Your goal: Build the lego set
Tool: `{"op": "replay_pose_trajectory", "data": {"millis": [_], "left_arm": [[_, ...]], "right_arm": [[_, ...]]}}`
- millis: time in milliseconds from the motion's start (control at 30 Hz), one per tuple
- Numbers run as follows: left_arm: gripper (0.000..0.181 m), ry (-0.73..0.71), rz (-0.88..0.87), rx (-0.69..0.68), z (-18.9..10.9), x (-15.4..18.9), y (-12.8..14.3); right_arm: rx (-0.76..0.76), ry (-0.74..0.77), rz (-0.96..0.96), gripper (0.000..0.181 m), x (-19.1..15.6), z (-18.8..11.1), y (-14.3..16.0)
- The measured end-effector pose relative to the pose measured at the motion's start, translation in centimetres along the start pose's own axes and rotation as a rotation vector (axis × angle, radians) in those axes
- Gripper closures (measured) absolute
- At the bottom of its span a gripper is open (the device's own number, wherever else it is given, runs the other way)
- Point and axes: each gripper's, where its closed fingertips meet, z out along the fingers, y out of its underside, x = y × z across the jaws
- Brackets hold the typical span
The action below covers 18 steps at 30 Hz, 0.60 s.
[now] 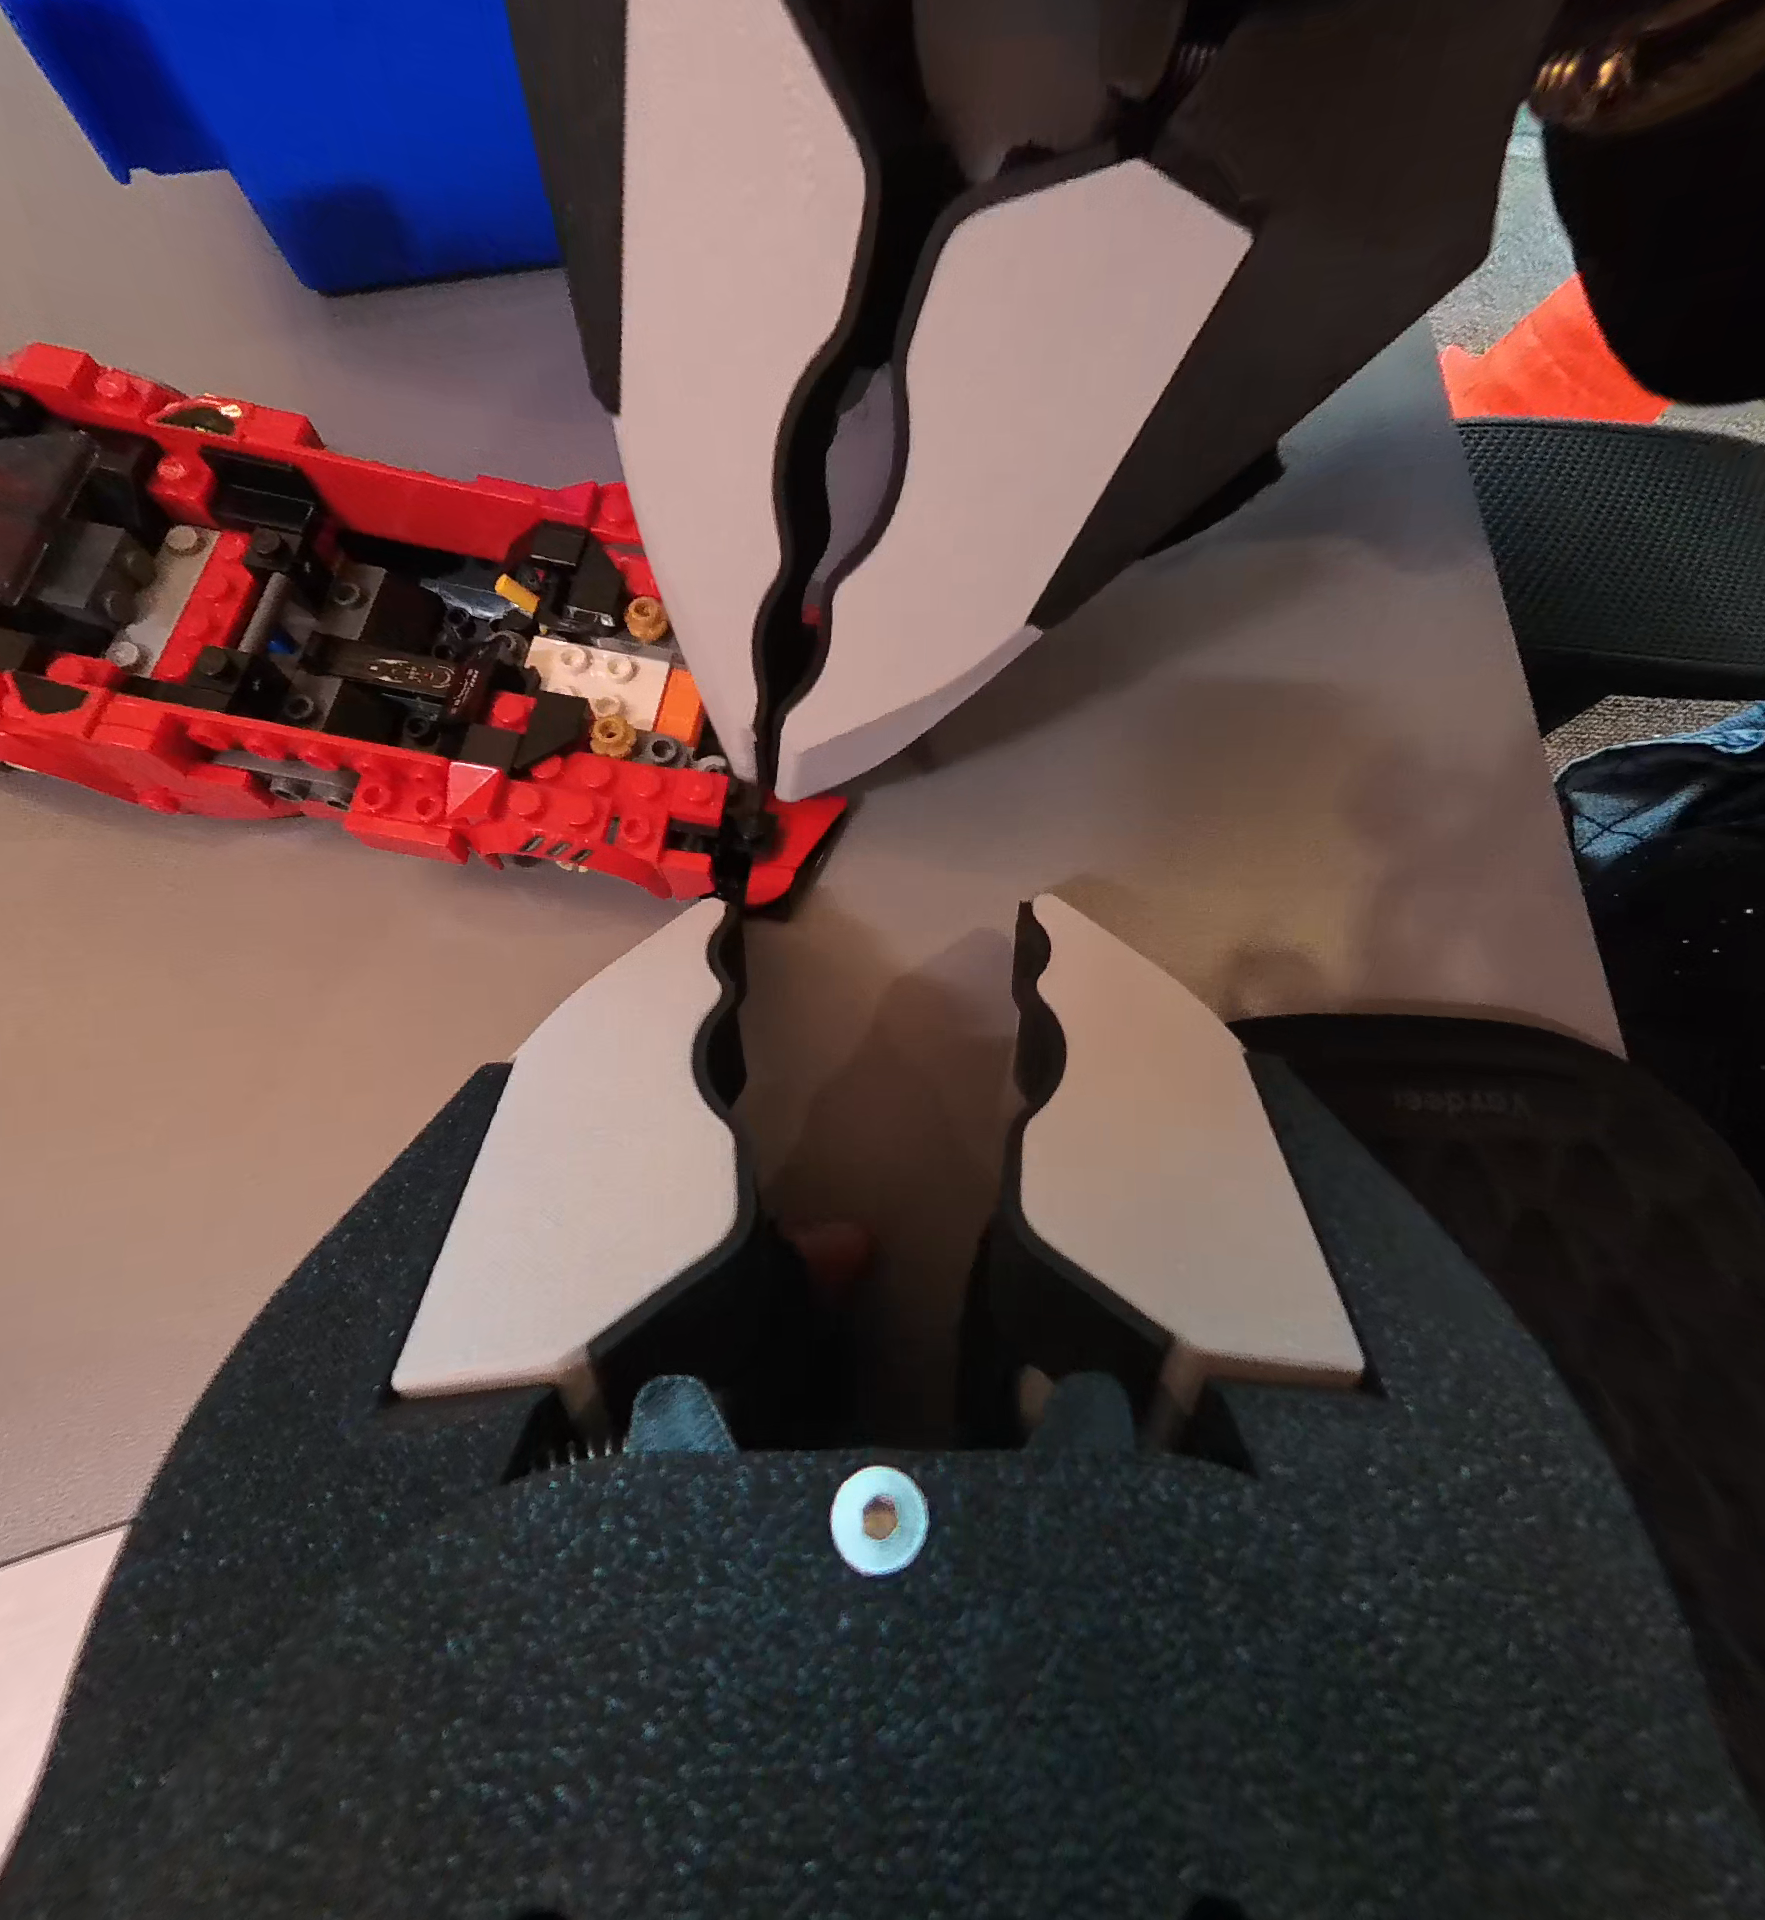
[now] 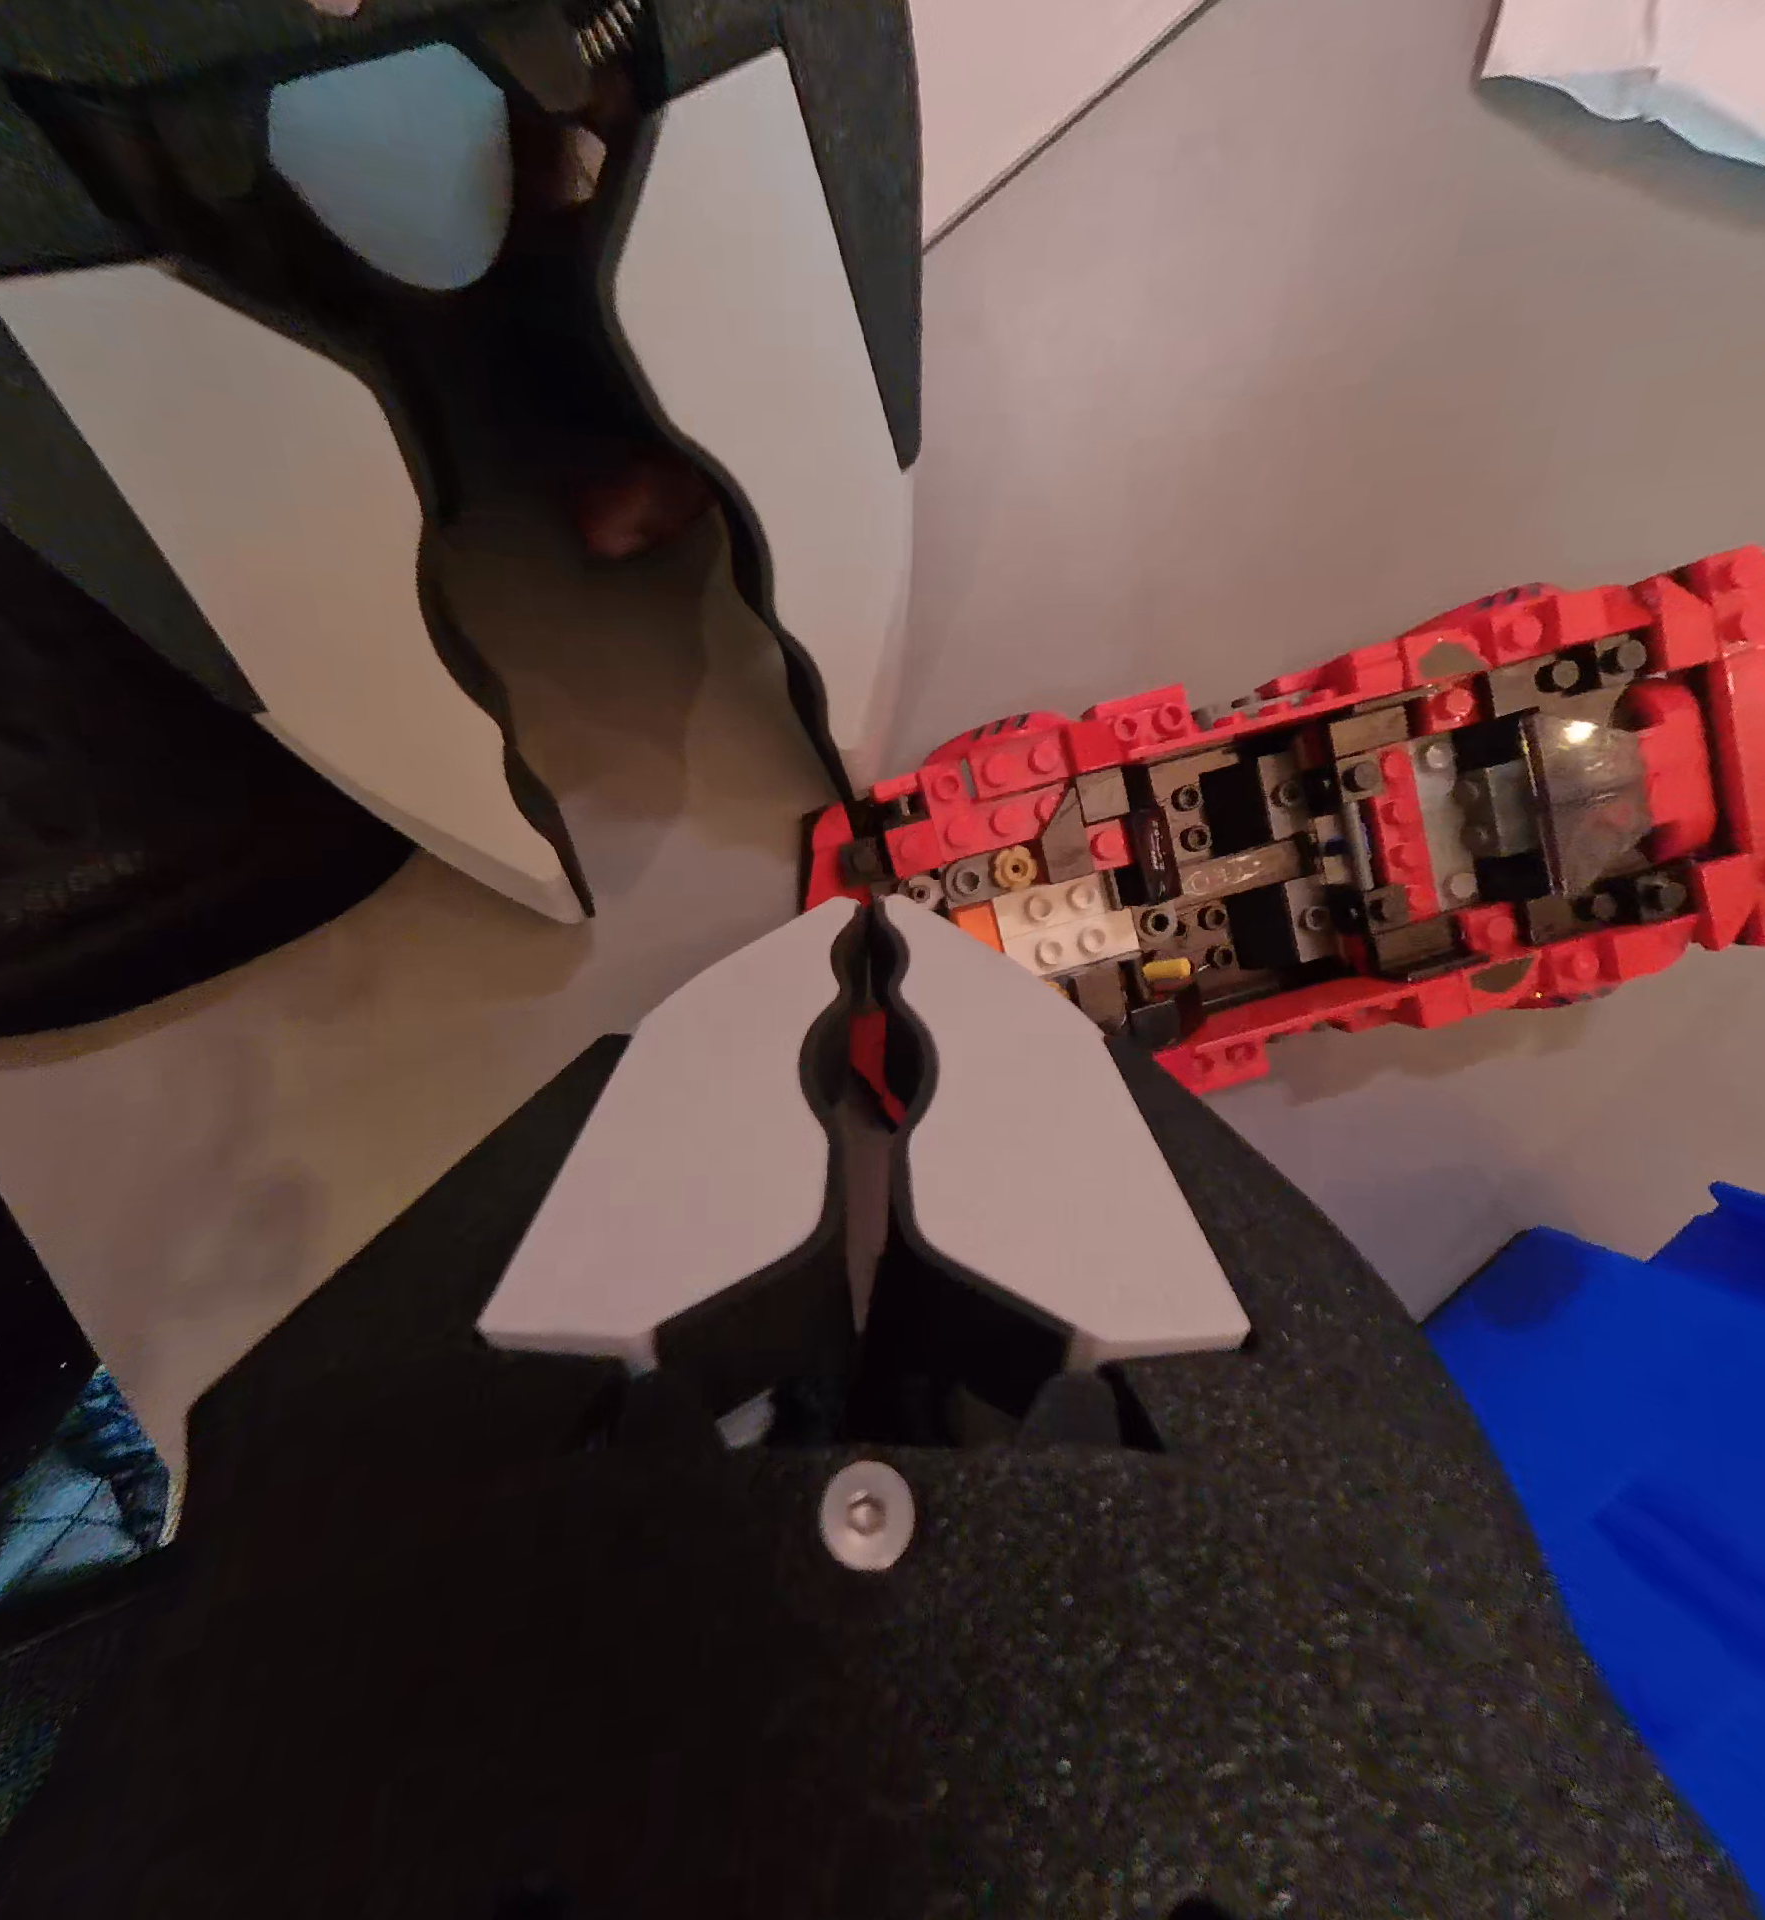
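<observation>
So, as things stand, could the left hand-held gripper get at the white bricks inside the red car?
Probably not directly: the right hand-held gripper, shut at the car's near end, stands between the open left hand-held gripper and the white bricks.

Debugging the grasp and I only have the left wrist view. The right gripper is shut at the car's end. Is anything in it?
Observer: The right wrist view shows a red bit in the hollow between the right gripper fingers. I can't tell if it's a held piece or the car below.
Operator: The car runs off my frame. Is all of it on the table?
Observer: Yes, the red Lego car lies fully on the grey table.
Operator: Anything beyond it?
Observer: A pale crumpled sheet, top corner.
</observation>
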Motion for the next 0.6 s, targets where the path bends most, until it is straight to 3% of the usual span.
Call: {"op": "replay_pose_trajectory", "data": {"millis": [433, 500, 600], "left_arm": [[0.133, 0.003, -0.025, 0.003, -0.3, -0.2, 0.1], [0.136, -0.02, -0.019, -0.008, -1.1, -0.8, 0.5], [0.139, -0.045, -0.047, 0.078, -3.3, -1.8, -0.5]], "right_arm": [[-0.078, -0.088, 0.049, 0.181, -0.2, 0.4, 0.1], [-0.087, -0.097, 0.08, 0.181, -0.2, 0.4, 0.1], [-0.116, -0.078, 0.088, 0.181, -0.2, 0.5, 0.1]]}}
